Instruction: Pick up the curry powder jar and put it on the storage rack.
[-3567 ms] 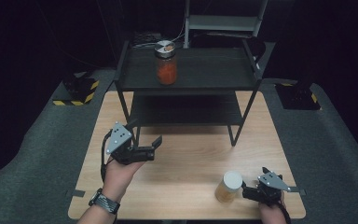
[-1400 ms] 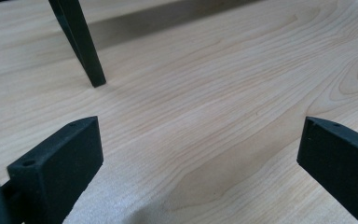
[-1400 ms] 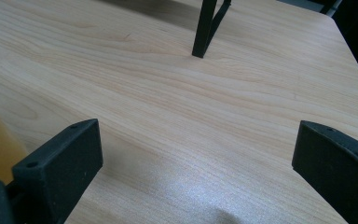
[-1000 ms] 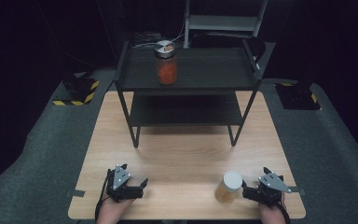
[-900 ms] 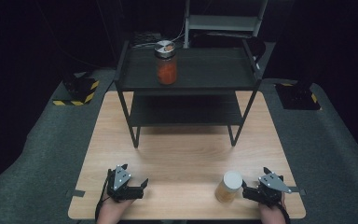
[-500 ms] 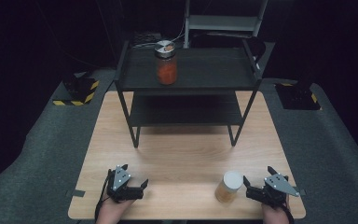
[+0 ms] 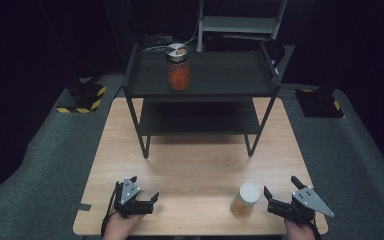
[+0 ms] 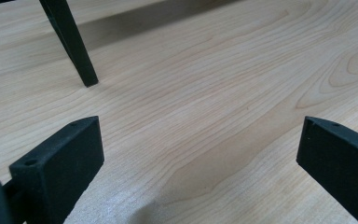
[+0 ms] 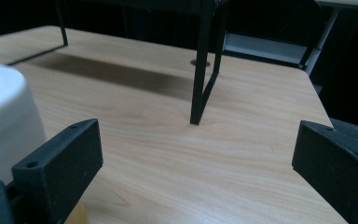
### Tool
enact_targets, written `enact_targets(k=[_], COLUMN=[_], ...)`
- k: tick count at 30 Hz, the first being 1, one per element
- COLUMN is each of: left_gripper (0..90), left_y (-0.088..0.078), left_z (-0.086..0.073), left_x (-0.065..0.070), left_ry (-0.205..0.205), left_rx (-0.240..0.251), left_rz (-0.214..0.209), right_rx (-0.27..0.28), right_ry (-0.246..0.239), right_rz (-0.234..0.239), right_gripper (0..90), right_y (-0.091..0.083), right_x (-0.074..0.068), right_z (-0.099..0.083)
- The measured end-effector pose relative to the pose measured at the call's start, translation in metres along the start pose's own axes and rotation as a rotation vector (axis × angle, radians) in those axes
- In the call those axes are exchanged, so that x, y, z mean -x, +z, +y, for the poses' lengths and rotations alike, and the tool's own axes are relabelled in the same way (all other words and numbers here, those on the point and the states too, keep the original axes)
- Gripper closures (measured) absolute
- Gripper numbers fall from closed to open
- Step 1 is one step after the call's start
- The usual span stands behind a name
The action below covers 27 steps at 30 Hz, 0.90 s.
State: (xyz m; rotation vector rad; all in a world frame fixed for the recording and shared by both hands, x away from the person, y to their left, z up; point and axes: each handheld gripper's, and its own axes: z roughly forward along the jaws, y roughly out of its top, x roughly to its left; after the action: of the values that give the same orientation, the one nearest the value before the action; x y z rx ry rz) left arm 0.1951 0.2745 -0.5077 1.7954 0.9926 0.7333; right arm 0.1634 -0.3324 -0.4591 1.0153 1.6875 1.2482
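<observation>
My counter (image 7: 195,170) is light wood. A black shelf (image 7: 202,90) stands on it. Grey carpet (image 7: 40,165) lies around, and the room behind is dark.

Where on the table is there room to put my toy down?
Bare wood lies between the left hand-held gripper and the white-lidded jar, up to the black shelf's legs. It is tight between that jar and the right hand-held gripper.
</observation>
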Motion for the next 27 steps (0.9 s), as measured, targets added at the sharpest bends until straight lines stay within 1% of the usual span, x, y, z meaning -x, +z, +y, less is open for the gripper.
enact_targets(k=[3, 4, 5, 8, 9, 10, 13, 14, 15, 17, 18, 20, 21, 22, 26, 27], left_gripper=[0.8, 0.8, 0.8, 0.8, 0.8, 0.8, 0.8, 0.8, 0.8, 0.8, 0.8, 0.8, 0.9, 0.8, 0.8, 0.8], left_y=[0.000, 0.000, 0.000, 0.000, 0.000, 0.000, 0.000, 0.000, 0.000, -0.001, -0.001, -0.001, -0.001, -0.001, -0.001, -0.001], left_z=[0.000, 0.000, 0.000, 0.000, 0.000, 0.000, 0.000, 0.000, 0.000, 0.000, 0.000, 0.000, 0.000, 0.000, 0.000, 0.000], left_x=[0.001, 0.001, 0.001, 0.001, 0.002, 0.001, 0.002, 0.002, 0.002, 0.001, 0.001, 0.001, 0.001, 0.001, 0.001, 0.001], left_ry=[0.005, 0.005, 0.005, 0.007, 0.009, 0.015, 0.016, 0.016, 0.013, 0.011, 0.011, 0.011, 0.012, 0.012, 0.019, 0.019], left_rx=[0.002, 0.002, 0.002, 0.002, 0.002, 0.002, -0.002, -0.002, -0.002, -0.002, -0.002, -0.002, -0.002, -0.002, -0.002, -0.002], left_rz=[0.001, 0.001, 0.001, 0.002, 0.002, 0.001, 0.001, 0.001, 0.001, 0.001, 0.001, 0.000, 0.000, 0.000, -0.002, -0.002], right_rx=[0.022, 0.022, 0.038, 0.065, 0.075, 0.085, 0.094, 0.094, 0.095, 0.098, 0.098, 0.097, 0.091, 0.091, 0.094, 0.094], right_ry=[0.014, 0.014, 0.013, 0.012, 0.015, 0.008, -0.003, -0.003, -0.014, -0.022, -0.022, -0.018, -0.023, -0.023, -0.046, -0.046], right_rz=[0.016, 0.016, 0.027, 0.038, 0.045, 0.060, 0.081, 0.081, 0.097, 0.115, 0.115, 0.139, 0.157, 0.157, 0.201, 0.201], right_gripper=[0.6, 0.6, 0.6, 0.4, 0.2, 0.0, 0.0, 0.0, 0.0, 0.0, 0.0, 0.0, 0.0, 0.0, 0.0, 0.0], right_y=[-0.004, -0.004, -0.007, -0.011, -0.013, -0.015, -0.018, -0.018, -0.018, -0.018, -0.018, -0.017, -0.016, -0.016, -0.012, -0.012], right_x=[-0.001, -0.001, -0.002, -0.004, -0.005, -0.007, -0.011, -0.011, -0.014, -0.017, -0.017, -0.019, -0.021, -0.021, -0.025, -0.025], right_z=[0.002, 0.002, 0.005, 0.007, 0.008, 0.010, 0.013, 0.013, 0.015, 0.017, 0.017, 0.017, 0.018, 0.018, 0.016, 0.016])
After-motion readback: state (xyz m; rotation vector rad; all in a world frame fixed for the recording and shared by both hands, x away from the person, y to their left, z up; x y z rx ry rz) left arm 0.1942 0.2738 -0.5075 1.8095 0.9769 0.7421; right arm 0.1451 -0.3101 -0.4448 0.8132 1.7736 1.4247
